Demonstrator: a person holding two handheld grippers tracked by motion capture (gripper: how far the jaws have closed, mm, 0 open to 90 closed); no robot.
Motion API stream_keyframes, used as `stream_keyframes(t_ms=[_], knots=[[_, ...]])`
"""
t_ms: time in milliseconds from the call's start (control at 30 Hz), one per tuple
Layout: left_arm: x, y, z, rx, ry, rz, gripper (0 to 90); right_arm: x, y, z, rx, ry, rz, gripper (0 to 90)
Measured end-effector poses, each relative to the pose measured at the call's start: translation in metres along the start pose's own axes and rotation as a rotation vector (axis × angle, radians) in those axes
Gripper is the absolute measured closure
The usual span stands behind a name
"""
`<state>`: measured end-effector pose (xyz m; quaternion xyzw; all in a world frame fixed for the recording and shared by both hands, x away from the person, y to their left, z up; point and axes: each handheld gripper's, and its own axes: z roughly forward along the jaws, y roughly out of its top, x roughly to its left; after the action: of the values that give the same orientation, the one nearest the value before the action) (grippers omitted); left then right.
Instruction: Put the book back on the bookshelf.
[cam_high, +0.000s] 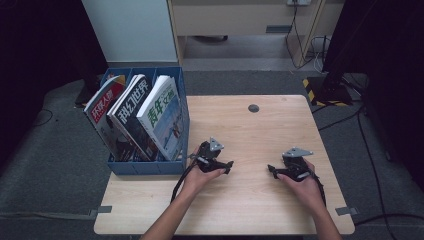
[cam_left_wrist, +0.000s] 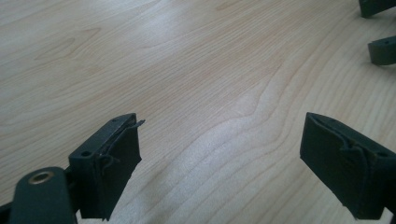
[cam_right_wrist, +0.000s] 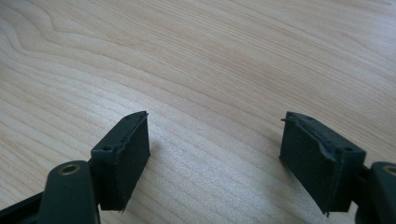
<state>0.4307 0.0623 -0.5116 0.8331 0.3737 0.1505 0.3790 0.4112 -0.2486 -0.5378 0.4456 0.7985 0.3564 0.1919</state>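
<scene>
— While the bench (cam_high: 260, 130) takes up most of the high view, what stands on it?
— A blue rack (cam_high: 145, 167) at its left edge, reaching from the far left corner about two thirds of the way toward the near edge. It has three compartments, and a magazine leans in each: a red one (cam_high: 104, 107) on the left, a black one (cam_high: 129, 107) in the middle, a blue-and-white one (cam_high: 162, 112) on the right, all tilted to the left.
— And the hands?
— Both come in from the near edge. The left hand (cam_high: 197, 177) holds the left tongs (cam_high: 229, 166) just right of the rack's near right corner, pointing toward the right edge. The right hand (cam_high: 302, 185) holds the right tongs (cam_high: 271, 170) nearer the right edge, pointing back toward the left ones. The two tips face each other across bare wood, near but apart.
— How do the left jaws stand?
— Wide apart in the left gripper view, low over the wood, with nothing between the pads. The other tongs' tips show at that view's top right corner.
— The right ones?
— Also spread in the right gripper view, bare wood grain between them, gripping nothing.
— Anything smaller?
— A dark round cap (cam_high: 254, 108) near the far edge, about midway along it.
</scene>
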Motion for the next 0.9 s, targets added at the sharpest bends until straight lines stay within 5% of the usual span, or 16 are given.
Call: stream_keyframes(t_ms=[900], knots=[[0.001,-0.007,0.029,0.046,0.063,-0.018,9.2,0.000,0.000,0.001,0.005,0.000,0.003,20.8]])
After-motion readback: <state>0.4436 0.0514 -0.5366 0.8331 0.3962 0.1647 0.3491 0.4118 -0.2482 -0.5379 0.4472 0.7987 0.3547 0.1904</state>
